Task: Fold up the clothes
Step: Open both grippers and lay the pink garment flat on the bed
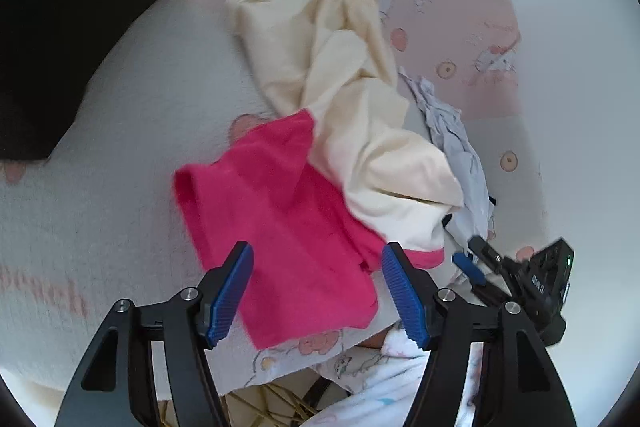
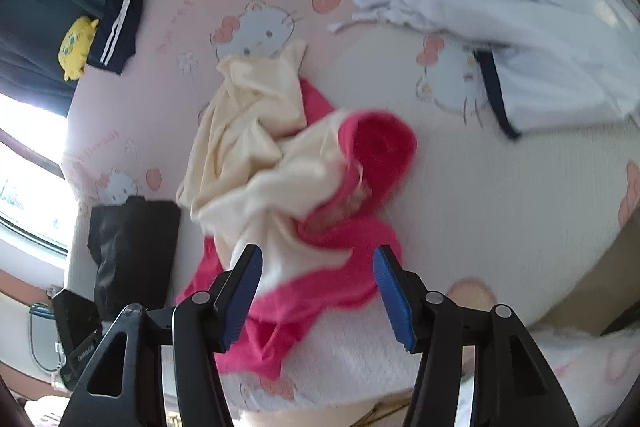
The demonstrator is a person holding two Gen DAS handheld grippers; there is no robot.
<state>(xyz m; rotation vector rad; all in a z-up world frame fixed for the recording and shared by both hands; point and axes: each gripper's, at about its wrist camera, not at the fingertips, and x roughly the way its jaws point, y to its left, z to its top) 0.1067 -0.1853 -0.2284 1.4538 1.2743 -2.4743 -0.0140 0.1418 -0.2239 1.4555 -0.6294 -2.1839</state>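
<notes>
Both tongs, left (image 1: 316, 291) and right (image 2: 318, 293), gape empty above the crumpled pink-and-cream garment (image 2: 280, 187) at 12 o'clock on the bed (image 2: 500, 227); the white garment (image 2: 540, 39) at 2 o'clock is also unfolded.

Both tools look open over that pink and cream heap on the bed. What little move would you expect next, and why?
Probably lowering the left tool onto the near edge of the pink garment and closing on it. Both it and the right tool stand open with nothing gripped, and the pink garment lies crumpled and tangled with the cream garment on the bed cover, so it needs pulling free and spreading before any fold.
</notes>
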